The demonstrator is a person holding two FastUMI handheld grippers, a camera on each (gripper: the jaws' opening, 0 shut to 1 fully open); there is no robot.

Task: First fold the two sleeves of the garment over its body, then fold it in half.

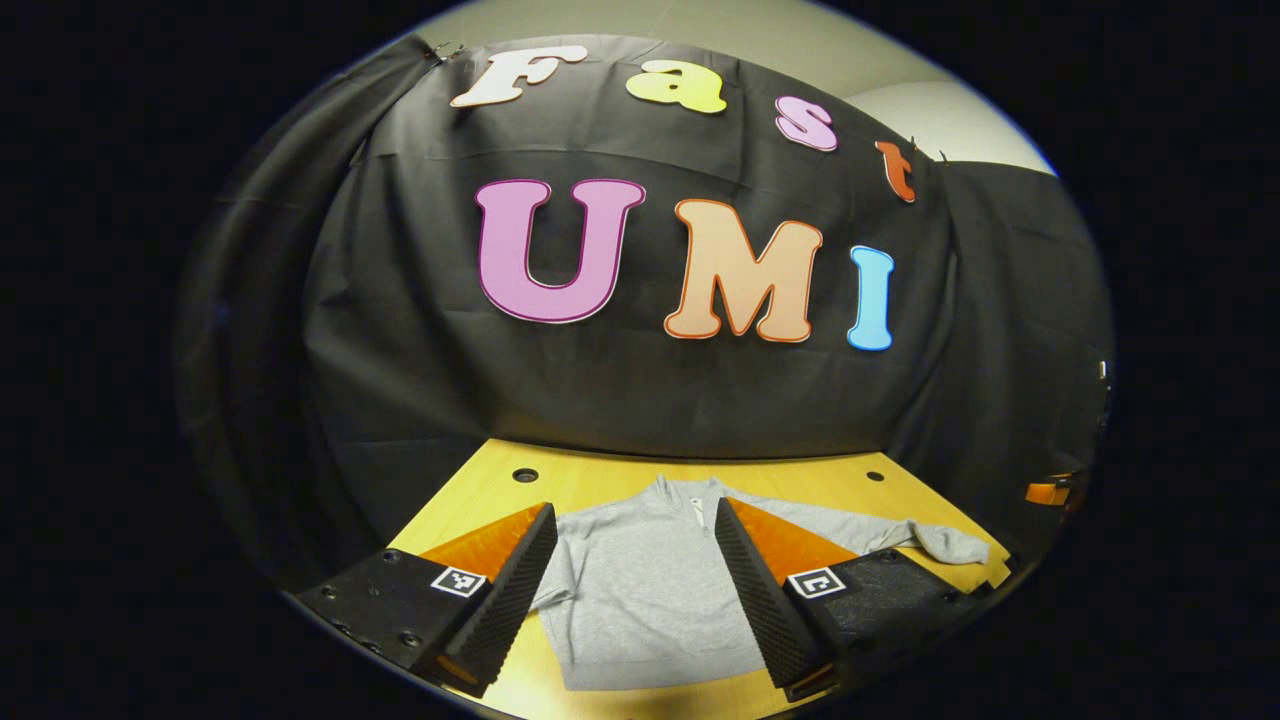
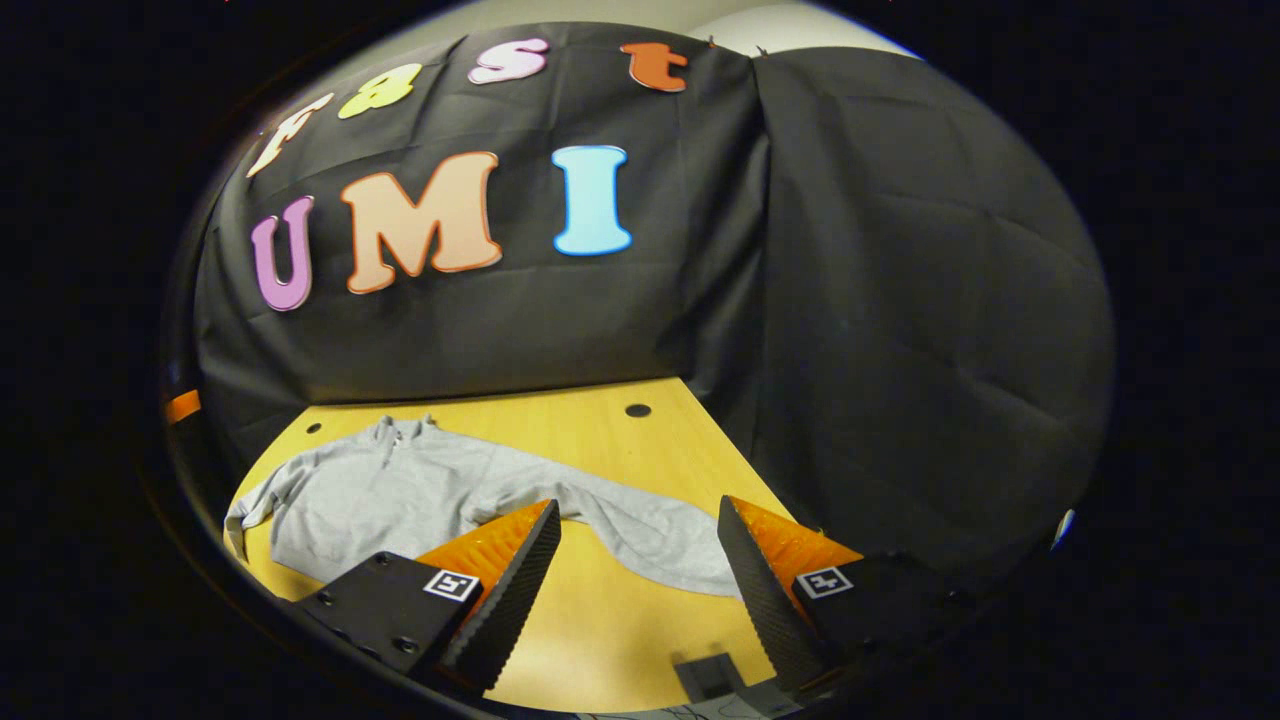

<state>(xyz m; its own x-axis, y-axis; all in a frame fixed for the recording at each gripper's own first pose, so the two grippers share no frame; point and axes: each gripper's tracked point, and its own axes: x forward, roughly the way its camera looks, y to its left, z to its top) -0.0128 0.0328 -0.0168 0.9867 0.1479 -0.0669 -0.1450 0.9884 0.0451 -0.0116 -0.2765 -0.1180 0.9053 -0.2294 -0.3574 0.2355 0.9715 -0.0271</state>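
A grey sweatshirt (image 1: 640, 580) lies flat on the yellow wooden table (image 1: 600, 480), its collar toward the back wall. In the left gripper view one sleeve (image 1: 930, 540) stretches out to the right, and the other sleeve is mostly hidden behind a finger. My left gripper (image 1: 637, 507) hovers open over the body, holding nothing. In the right gripper view the sweatshirt (image 2: 380, 500) sits to the left, with a long sleeve (image 2: 650, 540) running out between the fingers. My right gripper (image 2: 640, 503) is open above that sleeve, apart from it.
The black cloth wall closes in the back and both sides of the table. Round holes (image 1: 525, 475) (image 2: 637, 410) sit near the table's back corners. A small grey object (image 2: 715, 680) lies at the front edge. Bare wood (image 2: 600, 620) shows in front of the sleeve.
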